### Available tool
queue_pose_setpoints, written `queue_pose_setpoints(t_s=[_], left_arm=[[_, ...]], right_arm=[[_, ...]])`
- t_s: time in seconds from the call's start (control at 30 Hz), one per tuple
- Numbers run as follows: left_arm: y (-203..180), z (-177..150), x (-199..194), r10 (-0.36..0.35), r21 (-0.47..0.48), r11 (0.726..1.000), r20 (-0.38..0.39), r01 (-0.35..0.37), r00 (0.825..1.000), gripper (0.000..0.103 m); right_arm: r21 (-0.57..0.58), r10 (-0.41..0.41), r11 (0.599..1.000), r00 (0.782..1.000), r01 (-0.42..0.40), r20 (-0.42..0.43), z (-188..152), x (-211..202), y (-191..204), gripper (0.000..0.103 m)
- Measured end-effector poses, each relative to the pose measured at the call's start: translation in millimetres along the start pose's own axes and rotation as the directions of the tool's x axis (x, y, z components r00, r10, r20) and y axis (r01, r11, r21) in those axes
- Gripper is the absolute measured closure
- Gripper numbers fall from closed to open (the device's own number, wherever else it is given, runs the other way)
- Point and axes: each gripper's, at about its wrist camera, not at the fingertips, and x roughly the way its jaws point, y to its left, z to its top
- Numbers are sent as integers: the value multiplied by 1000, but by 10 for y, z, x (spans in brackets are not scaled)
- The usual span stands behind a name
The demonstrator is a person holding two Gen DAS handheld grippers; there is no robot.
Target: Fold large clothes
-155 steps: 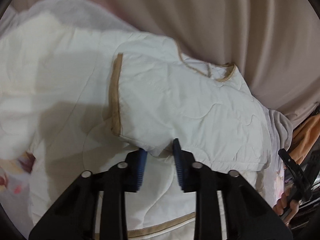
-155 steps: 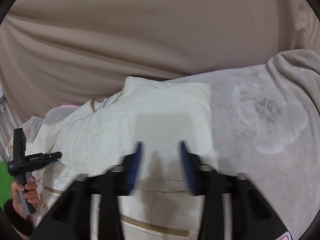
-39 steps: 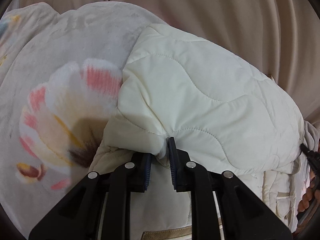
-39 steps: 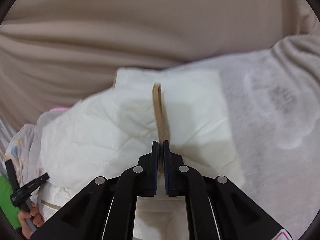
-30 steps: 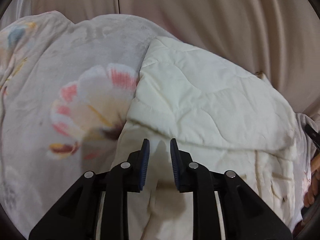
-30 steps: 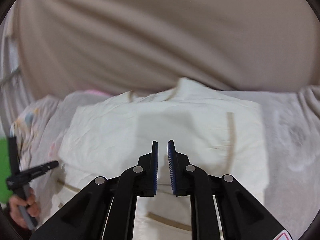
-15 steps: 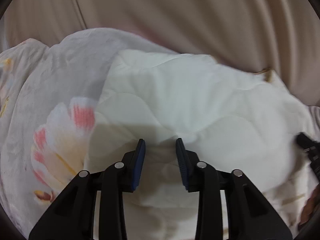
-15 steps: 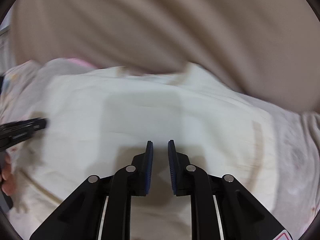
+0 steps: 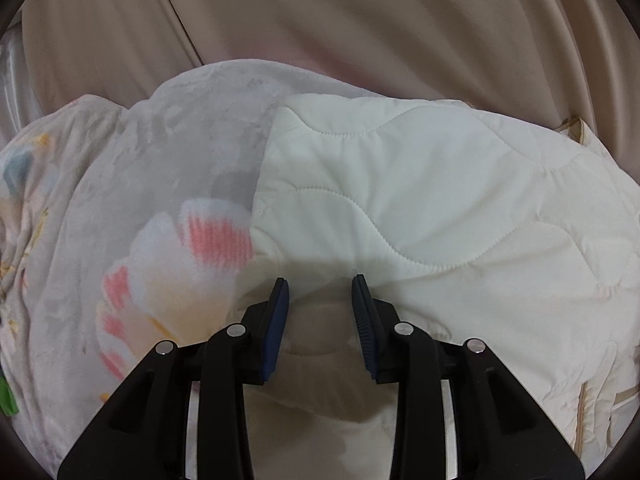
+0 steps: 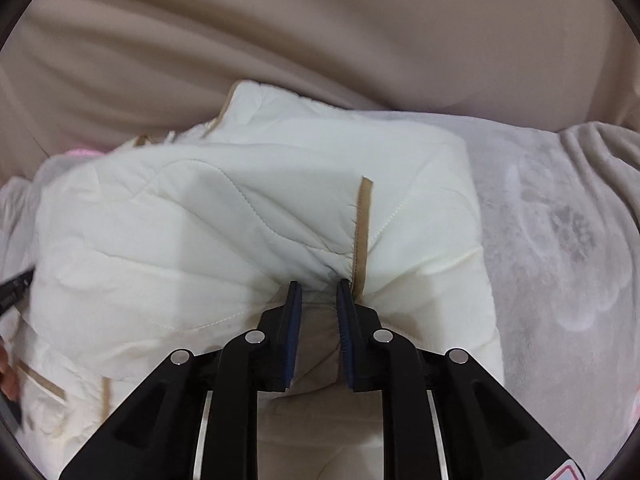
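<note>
Two grippers at my command: the left gripper (image 9: pixel 320 286) gapes empty above the cream quilted jacket (image 9: pixel 440 200) on the floral blanket (image 9: pixel 132 216); the right gripper (image 10: pixel 318 292) pinches a jacket fold.

Left gripper (image 9: pixel 320 282): matte black plastic linkage arms, four round silver pivot screws, ribbed dark-blue pads (image 9: pixel 276 328) lining the jaws. Right gripper (image 10: pixel 319 288): same build; red-and-white sticker corner (image 10: pixel 566 472) low on its right arm.

Cream quilted jacket (image 9: pixel 440 200) with tan trim (image 10: pixel 362 236), folded into a thick bundle, lies on the floral blanket, fabric puckered at its near edge.
</note>
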Motion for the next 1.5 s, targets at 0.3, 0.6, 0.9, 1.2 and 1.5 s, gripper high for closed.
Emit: queue_pose_setpoints(t_s=[0.3, 0.6, 0.9, 1.2, 1.5], left_arm=[[60, -298, -576, -14, 59, 998, -18, 15, 1000, 62], [330, -876, -1254, -88, 54, 994, -63, 92, 994, 23], [904, -1678, -1363, -216, -93, 975, -167, 203, 962, 15], [913, -1932, -1337, -356, -239, 920, -180, 310, 917, 23], [912, -1856, -1773, -349, -194, 926, -119, 323, 929, 93]], right_arm=[[54, 44, 997, 996, -48, 79, -601, -1235, -556, 43], [203, 25, 979, 1000, -24, 1, -1657, -1939, -1181, 32], [352, 202, 923, 975, -158, -91, -2420, -1869, -1352, 26], [383, 269, 897, 960, -219, -81, -2324, -1669, -1119, 24], [400, 250, 883, 968, -243, 37, -2288, -1957, -1051, 96]])
